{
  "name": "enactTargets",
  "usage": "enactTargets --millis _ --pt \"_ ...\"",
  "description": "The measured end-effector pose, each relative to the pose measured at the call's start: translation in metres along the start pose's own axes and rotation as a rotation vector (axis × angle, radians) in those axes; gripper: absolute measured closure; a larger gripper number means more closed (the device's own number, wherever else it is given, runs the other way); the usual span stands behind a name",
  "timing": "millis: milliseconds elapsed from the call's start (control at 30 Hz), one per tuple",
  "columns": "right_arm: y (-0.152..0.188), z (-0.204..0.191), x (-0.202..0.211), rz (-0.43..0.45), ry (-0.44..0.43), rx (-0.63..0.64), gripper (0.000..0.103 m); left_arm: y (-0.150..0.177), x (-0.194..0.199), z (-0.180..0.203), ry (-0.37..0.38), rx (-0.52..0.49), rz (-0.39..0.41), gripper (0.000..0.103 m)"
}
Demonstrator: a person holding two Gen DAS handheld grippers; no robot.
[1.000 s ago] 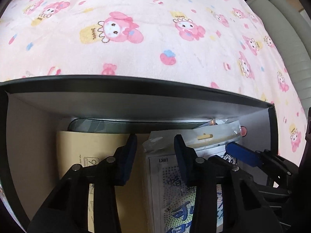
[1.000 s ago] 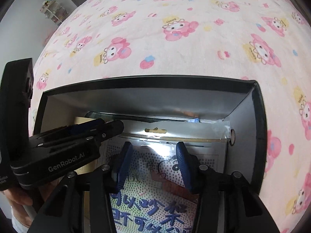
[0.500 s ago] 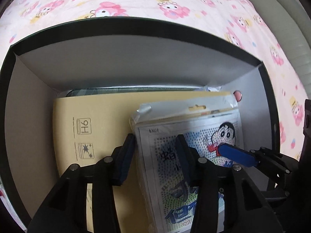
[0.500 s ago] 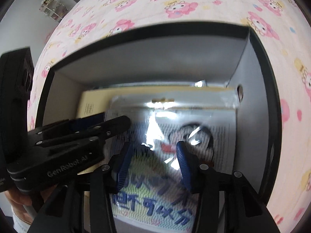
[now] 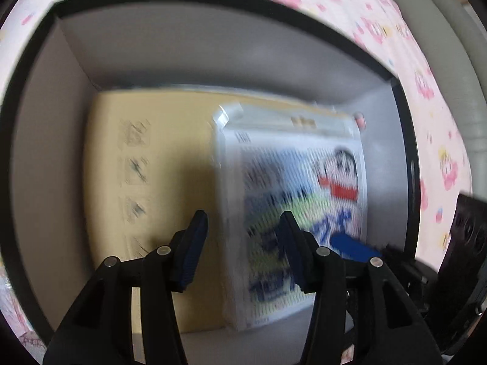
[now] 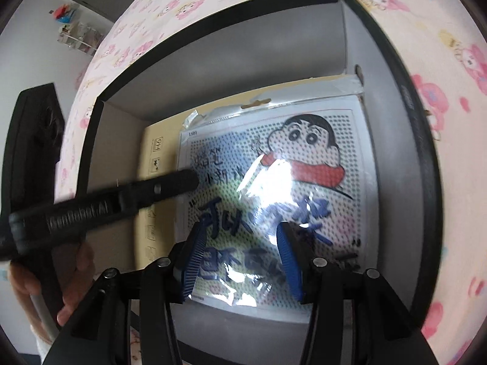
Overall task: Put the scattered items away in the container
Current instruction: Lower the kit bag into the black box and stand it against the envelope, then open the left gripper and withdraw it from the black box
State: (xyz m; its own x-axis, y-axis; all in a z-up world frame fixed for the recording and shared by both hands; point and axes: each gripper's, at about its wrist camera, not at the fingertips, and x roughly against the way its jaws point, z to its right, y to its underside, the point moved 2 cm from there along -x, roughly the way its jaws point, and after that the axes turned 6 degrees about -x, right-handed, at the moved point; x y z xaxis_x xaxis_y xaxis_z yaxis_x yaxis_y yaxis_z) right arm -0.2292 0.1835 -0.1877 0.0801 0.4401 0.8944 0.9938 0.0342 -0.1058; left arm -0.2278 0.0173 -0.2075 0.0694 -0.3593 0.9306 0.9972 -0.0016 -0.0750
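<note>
A black box with grey inner walls [image 5: 194, 51] sits on the pink cartoon blanket; it also shows in the right wrist view [image 6: 392, 158]. Inside it lies a tan cardboard box [image 5: 158, 158] [image 6: 155, 164], with a cartoon picture pack in a clear plastic sleeve [image 5: 292, 188] [image 6: 274, 176] on top at its right. My left gripper [image 5: 242, 243] is open and empty above the pack's left edge. My right gripper [image 6: 240, 255] is open and empty above the pack's lower part. The left gripper's fingers [image 6: 179, 181] cross the right wrist view from the left.
The pink blanket [image 6: 450, 70] surrounds the box. A grey-green padded sofa edge [image 5: 450, 60] lies at the far right in the left wrist view. A white wall and a small shelf with toys [image 6: 76, 30] are at the far left in the right wrist view.
Both grippers have risen and tilted down over the box, so its inside fills the views. The pack and the tan box lie as before. Both jaws stay open.
</note>
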Motion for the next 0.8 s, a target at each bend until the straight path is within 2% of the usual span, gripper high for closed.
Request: enactTargets --millis 167,300,467,533,600,633,700,800 --pt "0.005 -0.002 -0.004 0.008 0.025 0.024 0.058 0.001 -0.006 0.011 -0.042 -0.029 -0.005 0.049" --pt "0.009 -0.001 -0.003 0.012 0.016 0.013 0.057 0.004 -0.003 0.011 -0.028 -0.034 -0.005 0.048" --pt "0.027 0.002 0.002 0.038 0.018 0.014 0.054 0.017 0.008 0.007 0.032 -0.026 0.008 0.048" --pt "0.034 0.000 0.007 0.063 0.052 0.024 0.053 0.024 0.020 0.011 0.039 -0.041 0.044 0.048" --pt "0.042 -0.007 0.020 0.128 0.165 0.047 0.053 0.035 0.043 0.021 0.025 -0.089 0.125 0.046" --pt "0.048 -0.013 0.029 0.172 0.191 0.058 0.053 0.040 0.055 0.026 0.007 -0.112 0.169 0.046" --pt "0.060 -0.026 0.051 0.252 0.187 0.069 0.051 0.052 0.077 0.030 -0.036 -0.144 0.241 0.042" --pt "0.077 -0.037 0.076 0.313 0.160 0.056 0.046 0.074 0.115 0.036 -0.082 -0.195 0.346 0.039"
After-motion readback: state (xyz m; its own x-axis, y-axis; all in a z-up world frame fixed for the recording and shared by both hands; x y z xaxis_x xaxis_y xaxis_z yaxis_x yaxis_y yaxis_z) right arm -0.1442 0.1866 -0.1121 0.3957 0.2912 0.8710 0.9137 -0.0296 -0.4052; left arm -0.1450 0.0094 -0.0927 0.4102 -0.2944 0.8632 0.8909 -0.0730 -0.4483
